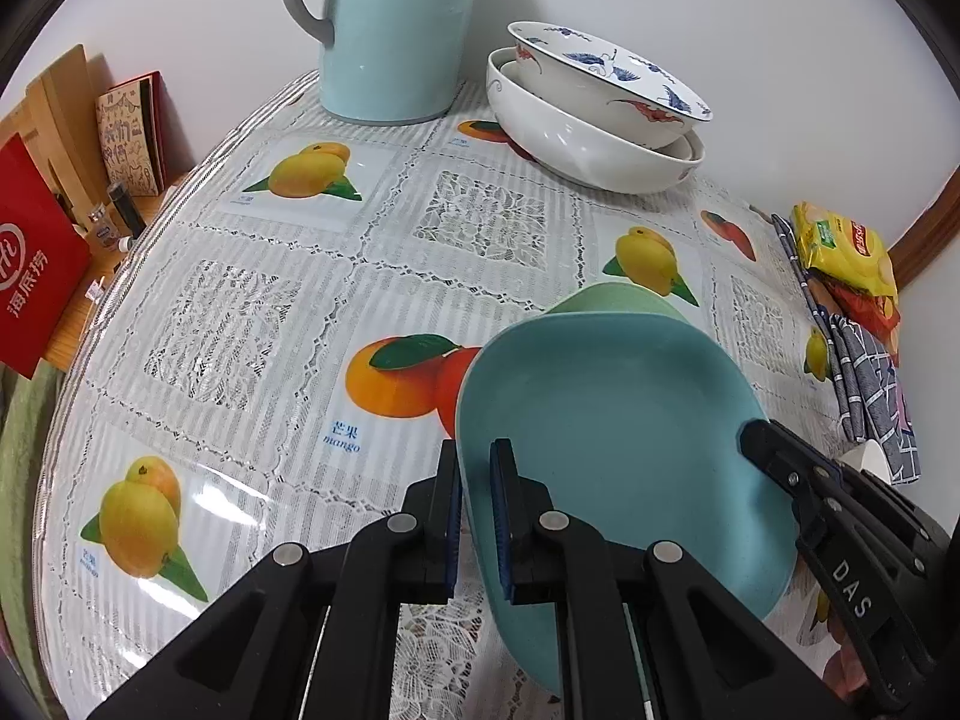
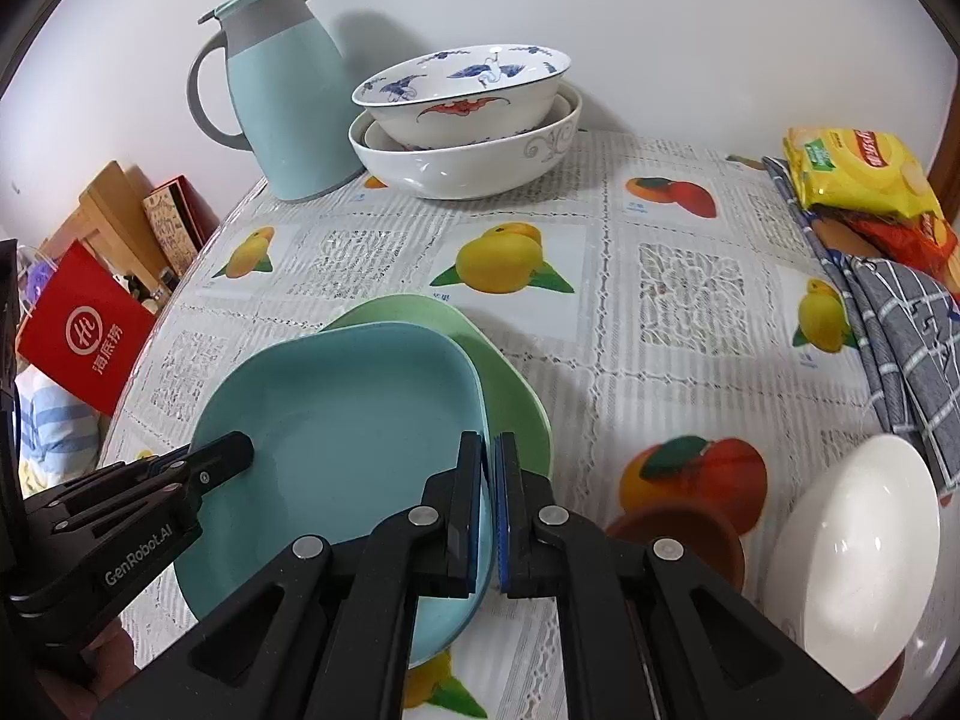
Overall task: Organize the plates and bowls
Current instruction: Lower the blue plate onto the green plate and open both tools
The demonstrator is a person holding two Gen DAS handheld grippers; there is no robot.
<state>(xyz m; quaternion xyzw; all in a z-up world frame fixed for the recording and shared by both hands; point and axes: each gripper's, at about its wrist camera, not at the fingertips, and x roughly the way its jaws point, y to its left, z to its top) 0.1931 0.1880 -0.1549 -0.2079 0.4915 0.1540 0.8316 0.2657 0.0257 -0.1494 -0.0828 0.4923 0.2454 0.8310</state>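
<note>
A blue plate (image 1: 624,420) (image 2: 354,414) is held just over a green plate (image 1: 618,299) (image 2: 486,354) on the table. My left gripper (image 1: 477,462) is shut on the blue plate's left rim. My right gripper (image 2: 489,462) is shut on its right rim, and it also shows in the left wrist view (image 1: 756,438). The left gripper shows in the right wrist view (image 2: 240,450). A white bowl (image 2: 852,558) stands at the near right beside a brown dish (image 2: 678,534). Stacked patterned bowls (image 1: 594,108) (image 2: 468,120) stand at the back.
A light blue jug (image 1: 390,30) (image 2: 282,102) stands at the back beside the bowls. Yellow snack packs (image 1: 846,252) (image 2: 852,174) and a checked cloth (image 1: 870,396) (image 2: 900,336) lie at the right edge. A red bag (image 1: 36,276) (image 2: 84,336) stands beyond the left edge.
</note>
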